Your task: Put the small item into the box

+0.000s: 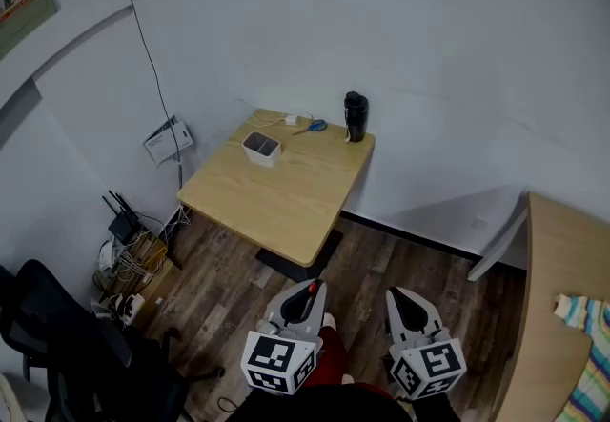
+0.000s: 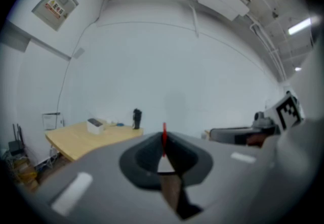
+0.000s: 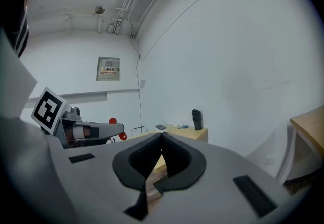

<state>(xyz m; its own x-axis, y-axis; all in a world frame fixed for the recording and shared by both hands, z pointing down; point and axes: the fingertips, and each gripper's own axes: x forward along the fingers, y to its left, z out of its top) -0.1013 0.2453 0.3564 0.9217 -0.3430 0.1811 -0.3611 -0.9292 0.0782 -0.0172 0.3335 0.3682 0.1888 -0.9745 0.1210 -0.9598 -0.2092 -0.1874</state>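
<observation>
A small white box (image 1: 260, 149) stands at the back left of the light wooden table (image 1: 286, 201); the left gripper view shows the box (image 2: 94, 125) far off. My left gripper (image 1: 307, 294) hangs low over the floor in front of the table, shut on a small red item (image 1: 313, 288). Its jaws pinch the thin red item (image 2: 164, 139) edge-on. My right gripper (image 1: 400, 301) is beside it, shut with nothing between its jaws (image 3: 162, 137). The right gripper view shows the red item (image 3: 113, 121) at the left gripper's tip.
A black bottle (image 1: 355, 116), blue scissors (image 1: 312, 127) and a white plug (image 1: 291, 119) sit at the table's far edge. A black chair (image 1: 57, 334) and a cable clutter (image 1: 129, 263) are at left. Another wooden table (image 1: 562, 315) with striped cloth (image 1: 591, 353) is at right.
</observation>
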